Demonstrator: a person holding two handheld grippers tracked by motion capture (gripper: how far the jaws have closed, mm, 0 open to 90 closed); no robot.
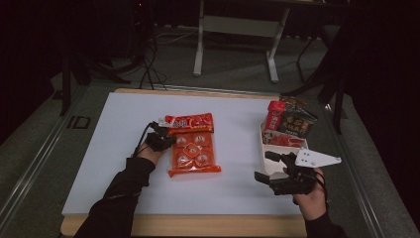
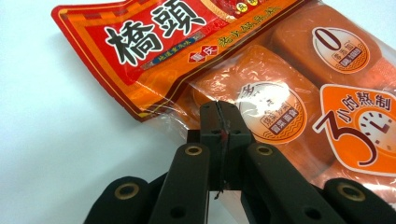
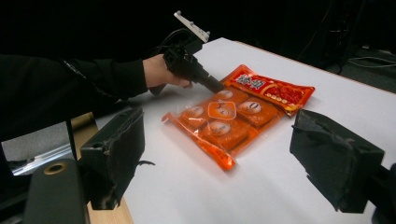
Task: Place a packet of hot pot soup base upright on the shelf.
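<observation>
Two grippers are in play, and from the high view I see my left gripper (image 1: 162,137) at the left edge of the orange snack pack (image 1: 194,144), which lies flat near the middle of the white table (image 1: 109,168) with its long axis running away from me. My right gripper (image 1: 267,166) hangs well apart at the right, just in front of the white box (image 1: 263,147) holding other packets (image 1: 289,124), so the left hand is plainly the nearer one.

In the left gripper view, the jaws are pressed together with no gap, and their tip sits at the pack's clear side edge; I judge they pinch that thin film, though I can't quite see it between the pads. The pack spreads up and right from there.

In the right gripper view, my own jaws stand spread wide with nothing between them. The pack lies straight ahead, nothing in the way but open table.
</observation>
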